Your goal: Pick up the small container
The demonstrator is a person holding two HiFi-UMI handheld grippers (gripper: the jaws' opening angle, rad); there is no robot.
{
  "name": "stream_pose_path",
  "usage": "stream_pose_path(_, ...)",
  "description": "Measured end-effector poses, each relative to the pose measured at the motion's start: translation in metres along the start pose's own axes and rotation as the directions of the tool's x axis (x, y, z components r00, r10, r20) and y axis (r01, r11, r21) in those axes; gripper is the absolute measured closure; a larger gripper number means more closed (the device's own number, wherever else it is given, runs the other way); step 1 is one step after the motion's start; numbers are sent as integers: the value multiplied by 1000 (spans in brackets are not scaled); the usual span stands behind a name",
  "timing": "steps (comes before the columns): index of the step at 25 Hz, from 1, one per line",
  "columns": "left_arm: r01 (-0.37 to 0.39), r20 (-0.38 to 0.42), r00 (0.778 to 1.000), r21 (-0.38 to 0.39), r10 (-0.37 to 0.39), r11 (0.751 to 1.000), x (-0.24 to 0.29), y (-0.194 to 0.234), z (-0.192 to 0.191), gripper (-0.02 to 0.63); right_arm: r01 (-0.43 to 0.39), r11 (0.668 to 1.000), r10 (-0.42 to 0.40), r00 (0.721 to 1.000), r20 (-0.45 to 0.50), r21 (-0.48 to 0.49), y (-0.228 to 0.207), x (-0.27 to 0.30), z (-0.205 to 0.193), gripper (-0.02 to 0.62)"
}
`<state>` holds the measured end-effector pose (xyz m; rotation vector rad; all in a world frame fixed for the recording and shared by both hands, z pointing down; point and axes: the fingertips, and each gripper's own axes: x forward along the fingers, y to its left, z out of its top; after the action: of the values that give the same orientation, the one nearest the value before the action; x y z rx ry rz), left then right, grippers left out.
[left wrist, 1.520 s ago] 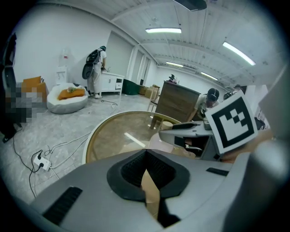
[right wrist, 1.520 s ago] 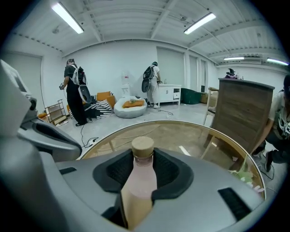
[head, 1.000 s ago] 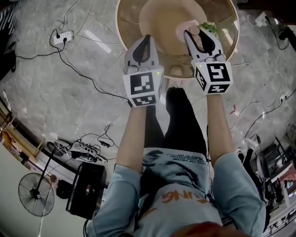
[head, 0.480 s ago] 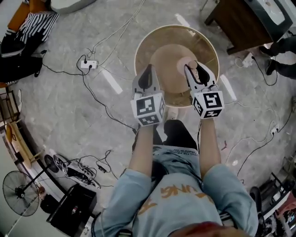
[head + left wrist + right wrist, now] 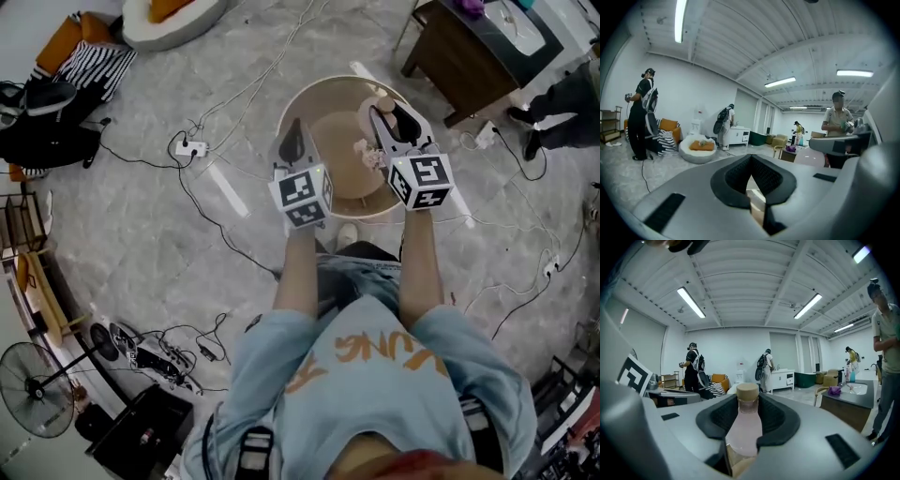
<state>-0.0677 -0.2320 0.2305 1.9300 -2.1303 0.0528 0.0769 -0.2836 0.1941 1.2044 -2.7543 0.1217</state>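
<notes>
The small container is a pale pink bottle [image 5: 743, 427] with a tan cap. It stands upright between the pads of my right gripper [image 5: 747, 401], which is shut on its neck and body. In the head view the right gripper [image 5: 384, 117] is held high over the round wooden table [image 5: 333, 141], and only the bottle's [image 5: 379, 101] tan top peeks out past the jaws. My left gripper [image 5: 293, 139] hangs beside it to the left, also above the table. In its own view the left gripper [image 5: 751, 159] has its pads meeting with nothing between them.
A small pinkish object [image 5: 364, 150] lies on the table under the right gripper. A dark wooden side table [image 5: 459, 56] stands at the upper right, with a person's legs [image 5: 562, 103] beyond it. Cables and a power strip [image 5: 190, 148] run over the marble floor. Other people stand about the room.
Both grippers have risen well above the table, which now looks smaller and farther below. The pink bottle has gone up with the right gripper, still in its jaws.
</notes>
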Motion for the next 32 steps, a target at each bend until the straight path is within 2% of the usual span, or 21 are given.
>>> stream_pose_path(7, 33, 99, 994, 76, -40, 997, -17, -24, 50, 583, -55, 993, 60, 997, 53, -100, 13, -18, 39, 449)
stream_pose_path(11, 42, 124, 991, 106, -55, 994, -18, -34, 69, 583, -62, 995, 69, 994, 85, -79, 8, -20, 50, 449)
stream_pose_path(20, 45, 126, 990, 141, -63, 989, -10, -40, 79, 582, -70, 997, 72, 990, 118, -23, -3, -13, 53, 449)
stream_pose_path(32, 47, 130, 989, 148, -66, 988, 2, -44, 84, 583, -69, 996, 75, 989, 124, -49, -12, -5, 62, 449)
